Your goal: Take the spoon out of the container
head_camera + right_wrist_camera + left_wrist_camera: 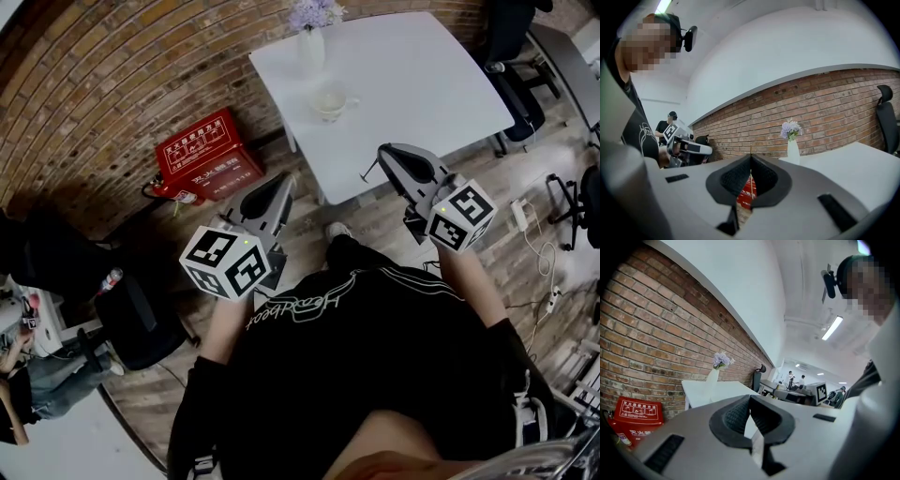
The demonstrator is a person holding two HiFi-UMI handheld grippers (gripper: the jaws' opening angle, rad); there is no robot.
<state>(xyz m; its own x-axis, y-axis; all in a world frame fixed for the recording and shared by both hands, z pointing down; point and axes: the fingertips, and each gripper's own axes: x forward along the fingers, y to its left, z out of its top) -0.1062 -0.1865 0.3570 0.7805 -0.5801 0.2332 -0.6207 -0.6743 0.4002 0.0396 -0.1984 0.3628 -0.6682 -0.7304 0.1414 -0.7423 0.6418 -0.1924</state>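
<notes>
You hold 2 grippers, both held up in front of you, short of the table. Your left gripper (284,185) has its jaws pressed together at the tips with nothing between them. The left gripper view (750,398) shows only a sliver of white table through the gap behind the tips. Your right gripper (386,153) is closed the same way and empty. In the right gripper view (751,157) the tips meet and a bit of red shows through the gap below them.

Ahead of you stands 1 white table (422,84) carrying 2 things. At its far left is 1 white vase (310,47) of purple flowers, and just nearer to you is 1 white cup (330,99), the only container in sight. From the head view the spoon cannot be made out inside the cup. The cup sits farther away than both grippers and between them left to right. It is well apart from each, and neither gripper touches it or the table.

On the floor to the left, against the brick wall, is 1 red fire-extinguisher box (208,155). At the table's far right corner is 1 black office chair (511,42).
</notes>
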